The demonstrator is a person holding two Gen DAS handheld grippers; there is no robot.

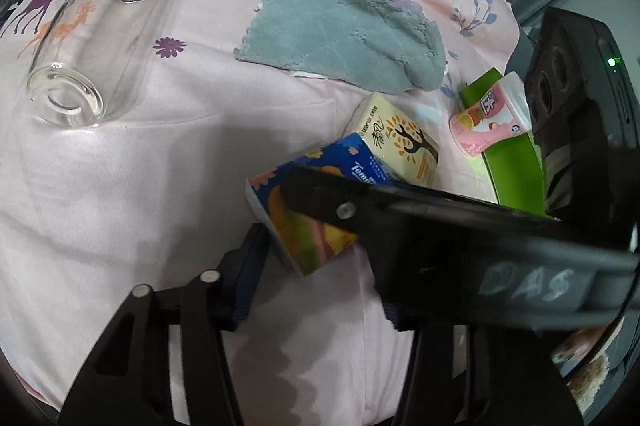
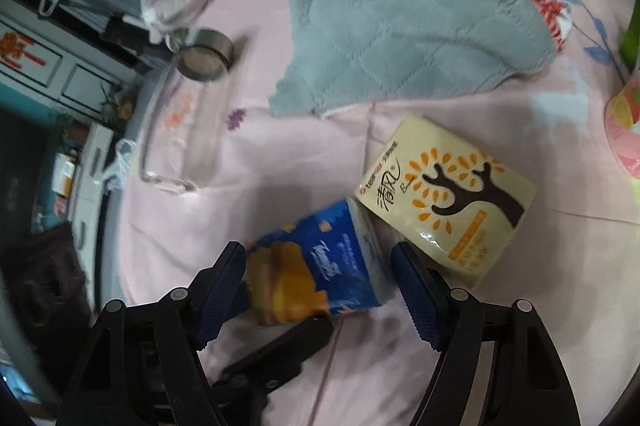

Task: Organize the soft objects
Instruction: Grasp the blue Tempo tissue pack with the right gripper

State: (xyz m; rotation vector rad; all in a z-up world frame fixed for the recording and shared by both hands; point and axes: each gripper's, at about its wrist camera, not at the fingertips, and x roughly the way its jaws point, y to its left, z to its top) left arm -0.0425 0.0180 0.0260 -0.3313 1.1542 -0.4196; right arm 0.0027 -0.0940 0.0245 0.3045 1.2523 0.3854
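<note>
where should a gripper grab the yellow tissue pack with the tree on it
Judging from the pictures, grip the yellow tissue pack across its two long soft sides, coming down from above. It lies flat on the pink bedsheet with its printed face up. Its lower left corner touches the blue tissue pack, so stay toward the free far end.

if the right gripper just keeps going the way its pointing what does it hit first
Most likely the blue tissue pack, which already lies between the fingers of the right gripper. The cream tissue pack lies just beyond, to the right. Exact depth is hard to judge through the fisheye.
</note>
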